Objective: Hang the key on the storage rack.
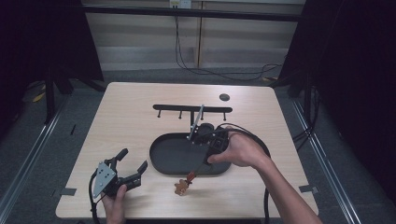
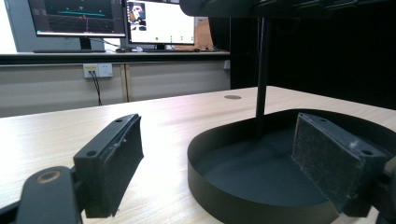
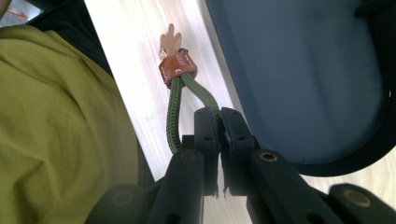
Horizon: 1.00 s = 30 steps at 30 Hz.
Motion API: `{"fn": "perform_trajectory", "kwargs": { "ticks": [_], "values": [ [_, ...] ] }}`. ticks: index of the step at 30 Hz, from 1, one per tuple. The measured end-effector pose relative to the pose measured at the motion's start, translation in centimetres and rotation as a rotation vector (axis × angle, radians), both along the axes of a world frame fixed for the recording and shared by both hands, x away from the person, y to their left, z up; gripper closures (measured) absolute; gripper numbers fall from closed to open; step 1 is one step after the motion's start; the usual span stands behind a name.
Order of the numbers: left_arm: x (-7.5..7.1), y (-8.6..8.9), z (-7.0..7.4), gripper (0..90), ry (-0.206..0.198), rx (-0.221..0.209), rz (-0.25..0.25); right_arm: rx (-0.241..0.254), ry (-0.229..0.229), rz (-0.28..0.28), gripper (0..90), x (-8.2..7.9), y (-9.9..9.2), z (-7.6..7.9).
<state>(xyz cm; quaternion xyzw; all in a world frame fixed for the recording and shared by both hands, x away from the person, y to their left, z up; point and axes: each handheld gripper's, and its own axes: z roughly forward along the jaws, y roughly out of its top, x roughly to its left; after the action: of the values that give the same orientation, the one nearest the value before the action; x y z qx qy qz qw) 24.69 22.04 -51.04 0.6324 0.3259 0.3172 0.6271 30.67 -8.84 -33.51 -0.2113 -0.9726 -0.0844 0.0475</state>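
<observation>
Over the tray's (image 1: 161, 161) near rim, your right hand-held gripper (image 3: 219, 122) clenches the green cord loop (image 3: 175, 116), suspending its charm (image 1: 180, 187), while your left hand-held gripper (image 1: 133, 170) rests released.

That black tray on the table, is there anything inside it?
The black tray looks bare on its left part, and a thin black post rises from its floor. The right hand and its tongs cover the right part, so what lies there is hidden.
</observation>
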Motion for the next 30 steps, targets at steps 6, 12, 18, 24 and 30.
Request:
{"fn": "perform_trajectory", "kwargs": {
  "ticks": [6,12,18,24,30],
  "values": [
    [0.0,0.0,0.0,15.9,0.001,-0.002,-0.004,0.006,-0.021,0.003,86.6,-0.1,0.0,1.3],
    [0.0,0.0,0.0,15.9,0.001,-0.002,-0.004,0.027,-0.031,0.005,86.6,-0.3,-0.3,2.1],
    [0.0,0.0,0.0,15.9,0.001,-0.001,-0.004,0.039,-0.014,0.006,86.6,-0.3,-0.3,2.9],
    [0.0,0.0,0.0,15.9,0.001,-0.002,-0.005,0.054,-0.042,0.000,86.6,0.1,-0.1,3.9],
    [0.0,0.0,0.0,15.9,0.001,-0.002,-0.004,0.061,-0.049,-0.008,86.5,0.4,0.2,4.9]
  ]
}}
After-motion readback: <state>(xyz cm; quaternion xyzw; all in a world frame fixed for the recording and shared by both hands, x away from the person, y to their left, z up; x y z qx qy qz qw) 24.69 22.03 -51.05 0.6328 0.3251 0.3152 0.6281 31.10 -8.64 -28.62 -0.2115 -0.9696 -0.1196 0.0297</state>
